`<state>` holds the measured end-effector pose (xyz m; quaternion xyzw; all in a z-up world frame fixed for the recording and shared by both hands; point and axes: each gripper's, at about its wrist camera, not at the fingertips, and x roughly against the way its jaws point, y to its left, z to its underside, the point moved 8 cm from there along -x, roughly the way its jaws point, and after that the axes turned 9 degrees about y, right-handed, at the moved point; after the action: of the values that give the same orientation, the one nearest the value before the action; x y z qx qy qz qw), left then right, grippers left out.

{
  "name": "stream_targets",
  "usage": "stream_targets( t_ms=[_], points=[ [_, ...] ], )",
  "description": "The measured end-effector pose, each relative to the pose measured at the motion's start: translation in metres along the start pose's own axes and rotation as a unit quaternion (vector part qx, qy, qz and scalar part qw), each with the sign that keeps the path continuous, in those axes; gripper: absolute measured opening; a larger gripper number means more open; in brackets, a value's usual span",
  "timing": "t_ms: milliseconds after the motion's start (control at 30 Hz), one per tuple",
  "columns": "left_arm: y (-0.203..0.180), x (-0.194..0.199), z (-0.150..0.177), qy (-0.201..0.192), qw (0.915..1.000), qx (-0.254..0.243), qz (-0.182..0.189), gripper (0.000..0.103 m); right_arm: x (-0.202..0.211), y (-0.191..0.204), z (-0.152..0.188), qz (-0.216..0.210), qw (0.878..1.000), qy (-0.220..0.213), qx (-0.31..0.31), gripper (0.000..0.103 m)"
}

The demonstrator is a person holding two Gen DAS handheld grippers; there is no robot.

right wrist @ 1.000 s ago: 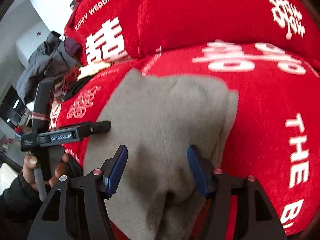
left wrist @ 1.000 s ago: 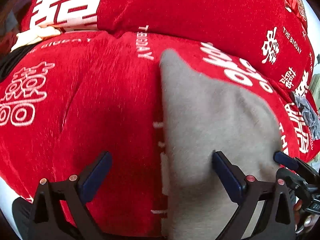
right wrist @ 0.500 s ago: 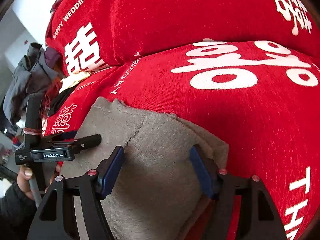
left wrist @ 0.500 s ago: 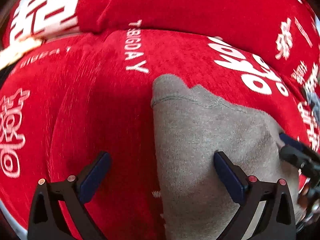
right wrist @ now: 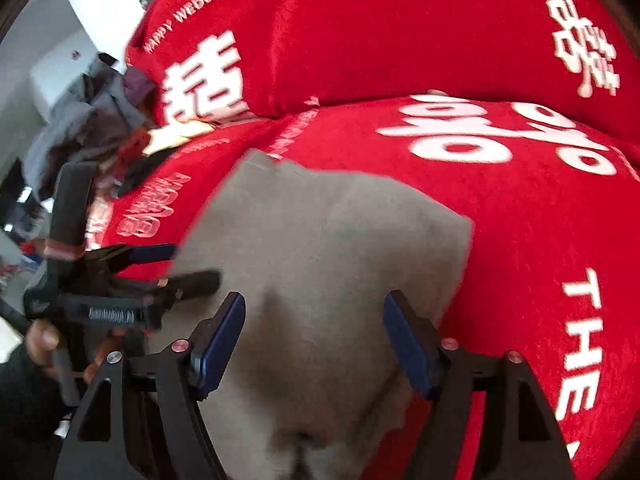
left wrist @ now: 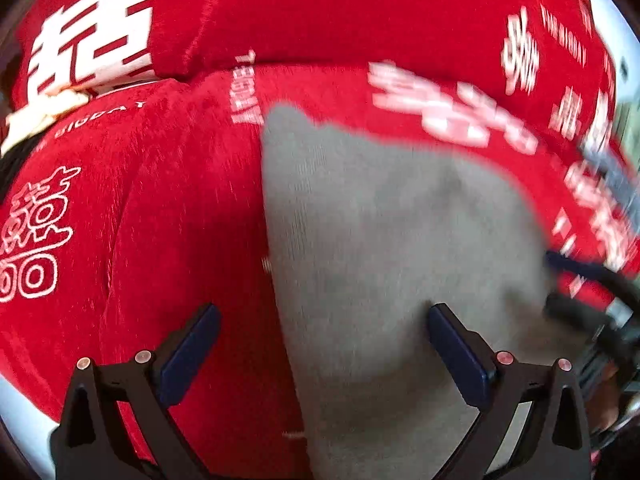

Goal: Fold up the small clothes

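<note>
A small grey garment (left wrist: 392, 240) lies flat on the red seat cushion (left wrist: 160, 220), its far corner pointing toward the backrest. My left gripper (left wrist: 322, 312) hovers open and wide over the garment's left edge, one pad over the red cushion and one over the grey cloth. My right gripper (right wrist: 316, 299) stands over the garment (right wrist: 328, 240) near its right side. Its jaws are opening, with cloth beneath them but not pinched. In the right wrist view the left gripper (right wrist: 172, 264) is at the garment's left edge, and the right gripper's (left wrist: 580, 276) blurred finger shows in the left wrist view.
The red backrest cushion (right wrist: 400, 32) with white lettering rises just behind the seat. A cream item (right wrist: 176, 136) is tucked in the gap at the left. A pile of grey and dark clothes (right wrist: 88, 120) sits beyond the sofa's left end. A hand (right wrist: 44, 340) holds the left gripper.
Both grippers pushed forward over the garment, then drew back. The right jaws have spread wider. The grey cloth that was bunched under the right gripper now lies flatter.
</note>
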<state>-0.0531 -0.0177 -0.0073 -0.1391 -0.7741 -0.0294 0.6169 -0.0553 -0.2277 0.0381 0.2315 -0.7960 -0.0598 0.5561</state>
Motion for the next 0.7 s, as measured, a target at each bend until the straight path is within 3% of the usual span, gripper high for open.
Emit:
stream_targets(
  t_ms=[100,200,300,400,500,567,600,700],
  points=[
    [0.001,0.01,-0.002,0.007,0.9997,0.023,0.005,0.103,0.016,-0.019,0.014,0.019,0.999,-0.004,-0.037,0.075],
    [-0.014,0.033,-0.015,-0.008,0.9993,0.013,0.035,0.103,0.048,-0.014,0.038,-0.019,0.999,-0.035,-0.035,0.075],
    [-0.051,0.046,-0.035,-0.008,0.9972,-0.023,0.071,0.103,0.059,0.009,0.069,-0.07,0.997,-0.033,0.001,0.075],
    [-0.107,0.034,-0.048,0.028,0.9914,-0.079,0.101,0.103,0.048,0.027,0.092,-0.08,0.996,-0.022,0.039,0.075],
    [-0.139,0.011,-0.052,0.068,0.9892,-0.098,0.085,0.103,0.03,0.038,0.101,-0.094,0.994,-0.008,0.047,0.074],
    [-0.153,-0.002,-0.049,0.092,0.9872,-0.103,0.079,0.102,0.017,0.042,0.104,-0.087,0.995,0.003,0.057,0.065],
    [-0.158,-0.005,-0.047,0.098,0.9872,-0.105,0.071,0.096,0.012,0.042,0.106,-0.082,0.995,0.009,0.061,0.061],
    [-0.165,-0.019,-0.048,0.095,0.9869,-0.13,-0.013,0.08,-0.004,0.04,0.113,-0.068,0.995,0.033,0.063,0.045]
  ],
)
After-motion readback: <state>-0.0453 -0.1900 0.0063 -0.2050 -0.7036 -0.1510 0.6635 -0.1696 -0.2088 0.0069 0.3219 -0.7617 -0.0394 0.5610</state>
